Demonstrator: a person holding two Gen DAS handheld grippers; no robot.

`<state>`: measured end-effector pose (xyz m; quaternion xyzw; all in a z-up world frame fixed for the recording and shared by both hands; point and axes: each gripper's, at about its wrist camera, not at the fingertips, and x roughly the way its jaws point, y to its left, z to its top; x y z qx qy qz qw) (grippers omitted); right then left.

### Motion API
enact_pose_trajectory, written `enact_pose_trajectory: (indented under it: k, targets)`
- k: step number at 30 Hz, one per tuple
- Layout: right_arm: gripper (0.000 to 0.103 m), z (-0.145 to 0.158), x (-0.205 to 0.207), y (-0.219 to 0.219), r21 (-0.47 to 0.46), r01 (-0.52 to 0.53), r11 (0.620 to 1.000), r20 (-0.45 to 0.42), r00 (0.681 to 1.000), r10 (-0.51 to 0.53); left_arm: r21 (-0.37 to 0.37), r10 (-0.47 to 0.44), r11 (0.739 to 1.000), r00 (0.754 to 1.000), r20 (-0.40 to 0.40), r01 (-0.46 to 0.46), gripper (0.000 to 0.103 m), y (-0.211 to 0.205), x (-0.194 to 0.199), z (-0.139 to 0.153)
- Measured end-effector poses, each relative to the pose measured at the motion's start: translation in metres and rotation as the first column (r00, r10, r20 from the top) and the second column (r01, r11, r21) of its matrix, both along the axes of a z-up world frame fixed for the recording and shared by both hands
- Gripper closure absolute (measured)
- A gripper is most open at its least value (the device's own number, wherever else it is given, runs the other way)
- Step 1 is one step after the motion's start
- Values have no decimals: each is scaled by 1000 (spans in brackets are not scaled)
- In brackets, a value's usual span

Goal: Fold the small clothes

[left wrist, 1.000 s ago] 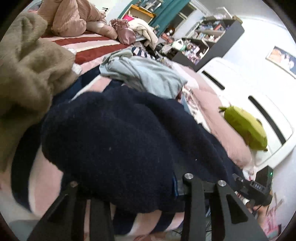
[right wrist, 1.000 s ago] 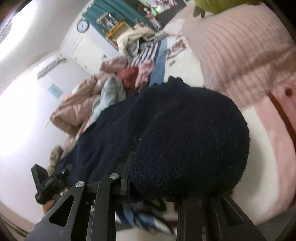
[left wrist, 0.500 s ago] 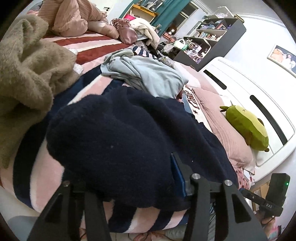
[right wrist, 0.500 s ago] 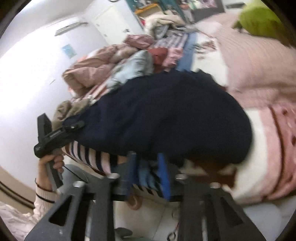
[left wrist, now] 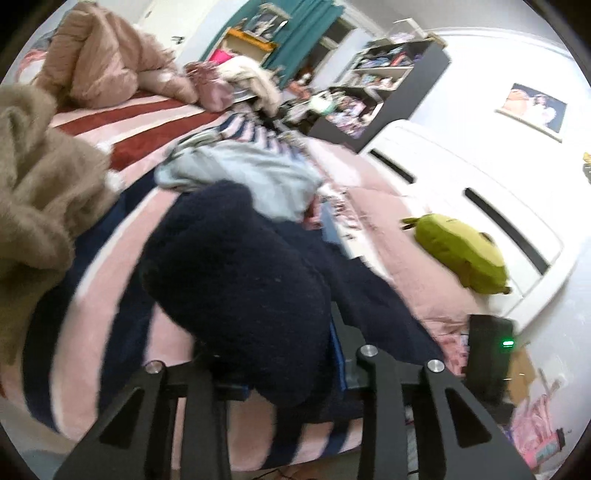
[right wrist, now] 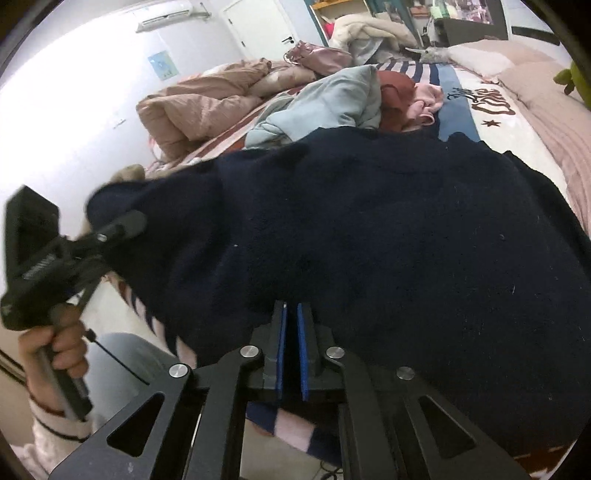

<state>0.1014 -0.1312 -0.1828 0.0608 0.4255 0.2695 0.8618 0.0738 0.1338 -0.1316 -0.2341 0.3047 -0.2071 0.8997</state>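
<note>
The navy fleece garment [right wrist: 369,236] lies spread on the bed [left wrist: 122,258] over the pink-and-navy striped blanket, with one bunched end lifted. My left tool [left wrist: 273,354] pinches that bunched end, its jaws having just been closing on the fabric. My right tool [right wrist: 291,332] sits pressed together at the garment's near edge, with nothing visibly between its blue pads. A light-blue garment [right wrist: 332,99] lies just beyond.

A green avocado plush [left wrist: 461,254] lies on the pink pillow [left wrist: 402,243] at right; a dark bookshelf [left wrist: 388,88] and teal curtain [left wrist: 295,33] stand far off.
</note>
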Motion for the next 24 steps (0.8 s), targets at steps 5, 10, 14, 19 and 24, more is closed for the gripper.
enact_pose_trajectory:
  k: [5, 10, 14, 19, 24]
  targets:
    - [103, 2, 3, -11, 74, -10, 997, -42, 999, 13, 22, -64, 998, 995, 77, 62, 81, -26, -1, 30]
    - [83, 29, -4, -56, 171, 54, 984, 3, 998, -55, 138, -132, 984, 983, 125, 114, 86, -73, 6, 60]
    - [78, 55, -19, -118, 198, 155, 968, 82, 981, -174, 185, -224, 964, 961, 161, 193, 87, -125, 14, 76]
    - [78, 72, -46, -184, 212, 280, 936, 161, 935, -316, 208, -361, 919, 926, 110, 334, 87, -201, 31, 68]
    - [78, 67, -59, -225, 245, 339, 909, 150, 913, -380, 219, -485, 851, 874, -21, 477, 88, -268, 35, 26]
